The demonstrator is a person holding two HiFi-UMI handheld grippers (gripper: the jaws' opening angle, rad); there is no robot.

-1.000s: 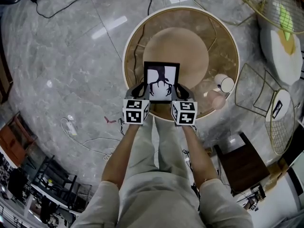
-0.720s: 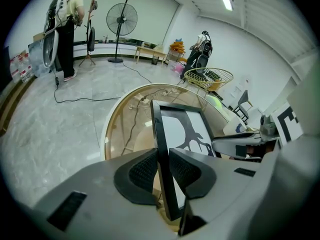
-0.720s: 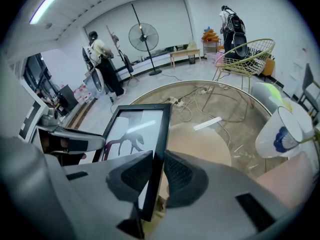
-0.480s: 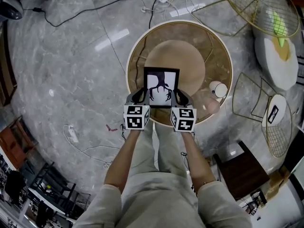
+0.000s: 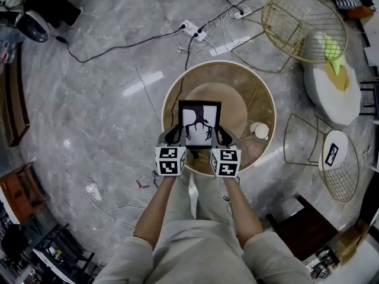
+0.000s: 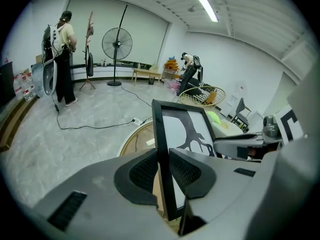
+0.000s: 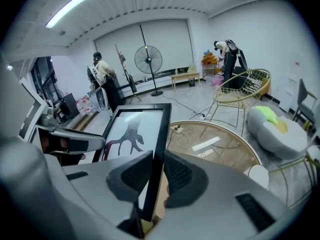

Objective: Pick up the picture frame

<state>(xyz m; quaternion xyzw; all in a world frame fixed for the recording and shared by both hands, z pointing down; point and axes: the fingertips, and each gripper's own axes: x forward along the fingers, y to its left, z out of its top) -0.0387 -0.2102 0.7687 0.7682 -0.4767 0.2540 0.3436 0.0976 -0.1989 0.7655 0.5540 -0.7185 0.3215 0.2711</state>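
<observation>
A black picture frame with a white print of dark antlers is held up above the round glass table. My left gripper is shut on the frame's left edge. My right gripper is shut on the frame's right edge. In both gripper views the black rim sits clamped between the ribbed pads. In the left gripper view the frame stands tilted, with the right gripper's finger beside it. The right gripper view shows the frame with the table below it.
A white cup stands on the table's right side. Gold wire chairs and white cushioned seats stand to the right. Cables and a power strip lie on the grey floor beyond the table. A person stands far off by a fan.
The frame, held by both grippers, has risen away from the table, which now looks smaller and farther below. Both grippers keep their hold on the frame's edges.
</observation>
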